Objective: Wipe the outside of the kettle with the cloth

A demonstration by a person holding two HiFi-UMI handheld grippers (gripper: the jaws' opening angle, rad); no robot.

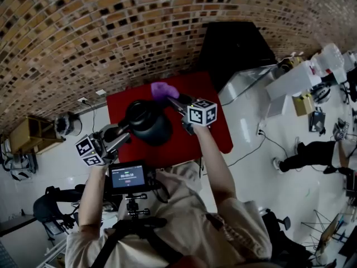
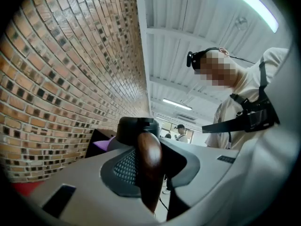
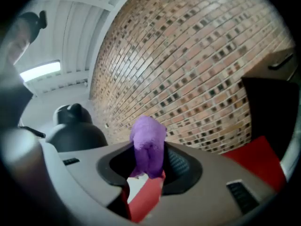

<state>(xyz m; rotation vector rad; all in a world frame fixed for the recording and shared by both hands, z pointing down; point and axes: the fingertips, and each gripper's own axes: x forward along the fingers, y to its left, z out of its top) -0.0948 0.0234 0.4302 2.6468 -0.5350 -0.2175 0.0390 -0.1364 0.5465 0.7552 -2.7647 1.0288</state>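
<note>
the left gripper (image 1: 121, 134) is shown clamped on the brown handle (image 2: 149, 161) of the black kettle (image 1: 148, 121), which is held over the red table (image 1: 220, 133). the purple cloth (image 3: 148, 142) is pinched in the right gripper (image 1: 177, 101). the kettle lies just left of the cloth, apparently untouched; a leftward sweep onto its far right shoulder is judged necessary.

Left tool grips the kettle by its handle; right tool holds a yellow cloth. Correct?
No: the cloth in the right tool is purple, not yellow, per the right gripper view. The left tool does grip the kettle by its handle.
</note>
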